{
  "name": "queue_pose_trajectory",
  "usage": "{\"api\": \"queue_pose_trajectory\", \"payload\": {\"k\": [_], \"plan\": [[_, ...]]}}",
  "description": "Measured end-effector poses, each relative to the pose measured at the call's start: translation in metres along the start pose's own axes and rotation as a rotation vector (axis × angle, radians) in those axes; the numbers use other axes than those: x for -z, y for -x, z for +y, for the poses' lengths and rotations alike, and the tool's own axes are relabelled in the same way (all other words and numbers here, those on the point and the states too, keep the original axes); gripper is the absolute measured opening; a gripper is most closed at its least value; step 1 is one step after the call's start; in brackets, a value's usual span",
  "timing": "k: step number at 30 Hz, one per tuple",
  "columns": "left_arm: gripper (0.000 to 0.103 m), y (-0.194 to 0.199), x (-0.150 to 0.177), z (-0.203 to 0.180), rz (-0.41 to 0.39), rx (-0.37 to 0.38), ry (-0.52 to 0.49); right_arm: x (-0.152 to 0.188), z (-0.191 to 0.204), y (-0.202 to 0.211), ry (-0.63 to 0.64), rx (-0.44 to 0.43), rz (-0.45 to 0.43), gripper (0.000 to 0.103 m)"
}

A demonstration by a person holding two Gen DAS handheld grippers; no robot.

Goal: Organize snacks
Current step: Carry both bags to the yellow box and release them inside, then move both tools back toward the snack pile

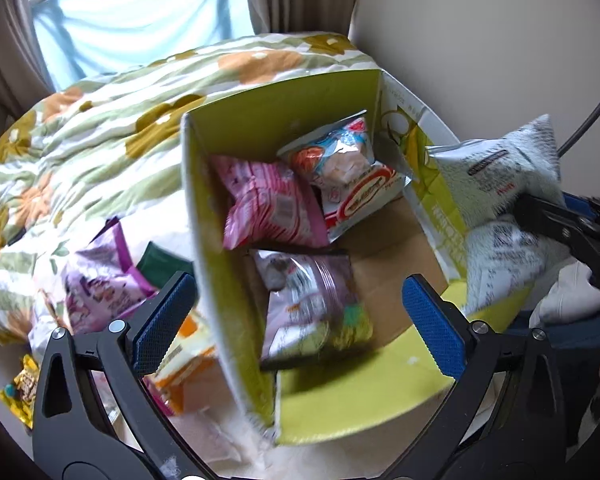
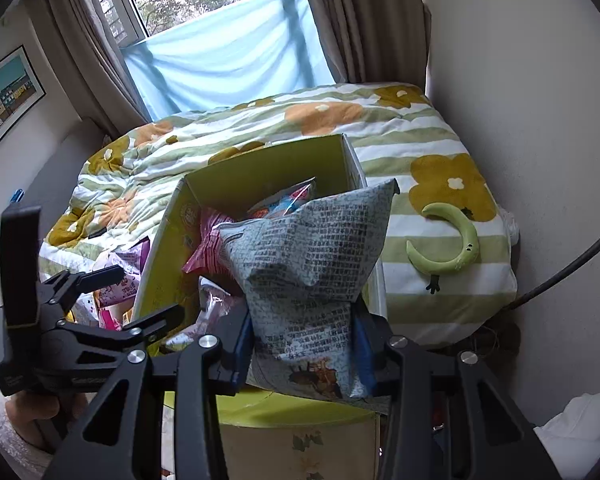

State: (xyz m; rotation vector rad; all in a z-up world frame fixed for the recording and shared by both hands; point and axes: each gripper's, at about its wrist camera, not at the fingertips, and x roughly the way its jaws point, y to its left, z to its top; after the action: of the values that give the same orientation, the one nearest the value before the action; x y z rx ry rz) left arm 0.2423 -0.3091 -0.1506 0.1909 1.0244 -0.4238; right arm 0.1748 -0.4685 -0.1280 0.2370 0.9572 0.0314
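An open green cardboard box stands on the bed and holds a pink snack bag, a red-and-white bag and a purple bag. My left gripper is open and empty, just above the box's near corner. My right gripper is shut on a grey printed snack bag, held over the box's right edge; the bag also shows in the left wrist view. Loose snacks lie left of the box: a purple bag, an orange pack and a yellow pack.
A floral quilt covers the bed. A green crescent toy lies on the quilt right of the box. A wall runs close on the right, a curtained window behind. White cloth sits at the lower right.
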Motion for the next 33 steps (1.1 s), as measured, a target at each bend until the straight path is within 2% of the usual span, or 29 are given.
{"api": "queue_pose_trajectory", "payload": {"k": [5, 12, 14, 16, 18, 21, 24, 27, 33], "plan": [[0.102, 0.014, 0.010, 0.011, -0.013, -0.007, 0.009, -0.006, 0.009, -0.018, 0.009, -0.035, 0.035, 0.039], [0.102, 0.025, 0.015, 0.025, -0.028, -0.061, 0.018, -0.010, 0.024, -0.050, 0.013, -0.057, 0.071, 0.042], [0.102, 0.026, 0.018, 0.029, -0.025, -0.071, 0.025, -0.009, 0.025, -0.057, 0.019, -0.042, 0.067, 0.055], [0.102, 0.028, 0.020, 0.030, -0.027, -0.078, 0.030, -0.006, 0.025, -0.061, 0.020, -0.029, 0.074, 0.085], [0.102, 0.029, 0.024, 0.031, -0.027, -0.078, 0.036, -0.001, 0.023, -0.062, 0.015, -0.037, 0.076, 0.095], [0.102, 0.030, 0.029, 0.030, -0.026, -0.079, 0.037, 0.008, 0.021, -0.055, 0.024, -0.035, 0.057, 0.096], [0.102, 0.034, 0.032, 0.028, -0.028, -0.086, 0.050, 0.015, 0.021, -0.045, 0.045, -0.037, 0.034, 0.102], [0.102, 0.043, 0.034, 0.028, -0.043, -0.077, 0.074, 0.018, 0.023, -0.029, 0.051, -0.066, 0.009, 0.102], [0.102, 0.069, 0.037, 0.016, -0.087, -0.093, 0.067, 0.024, 0.028, 0.011, 0.082, -0.039, -0.044, 0.102]]}}
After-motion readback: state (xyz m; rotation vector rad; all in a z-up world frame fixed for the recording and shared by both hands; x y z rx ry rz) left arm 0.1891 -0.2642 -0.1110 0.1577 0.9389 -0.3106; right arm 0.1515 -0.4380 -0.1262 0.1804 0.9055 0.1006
